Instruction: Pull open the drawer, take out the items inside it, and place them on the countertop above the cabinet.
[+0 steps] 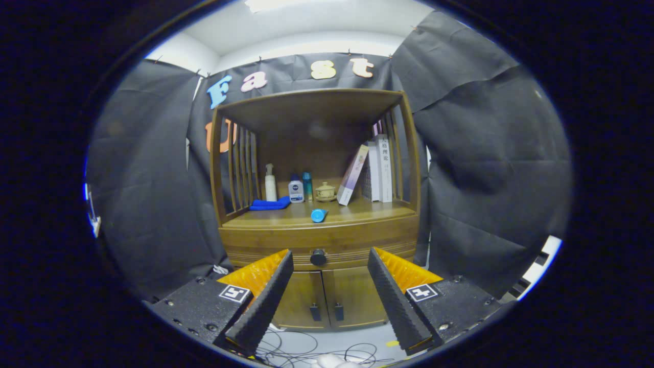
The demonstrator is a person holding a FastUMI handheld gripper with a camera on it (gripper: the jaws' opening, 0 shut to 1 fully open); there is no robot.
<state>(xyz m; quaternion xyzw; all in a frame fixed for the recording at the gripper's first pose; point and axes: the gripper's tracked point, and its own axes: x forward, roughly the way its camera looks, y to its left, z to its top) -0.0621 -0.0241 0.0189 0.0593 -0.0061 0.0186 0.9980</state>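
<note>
The black-and-orange claw (330, 301) hangs wide open, short of the wooden cabinet's closed drawer (319, 240), whose round dark knob (318, 257) sits between the fingers. A blue cylinder (319, 215) lies on the tabletop (357, 210) above.

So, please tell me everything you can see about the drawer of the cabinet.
The drawer is shut, its front flush with the cabinet. The front looks like brown wood, slightly curved, with fine horizontal grooves. One round dark knob sits at its middle. It lies just below the countertop and above two small doors. The gripper is open, short of it, the knob between its jaws in view; nothing touches it.
</note>
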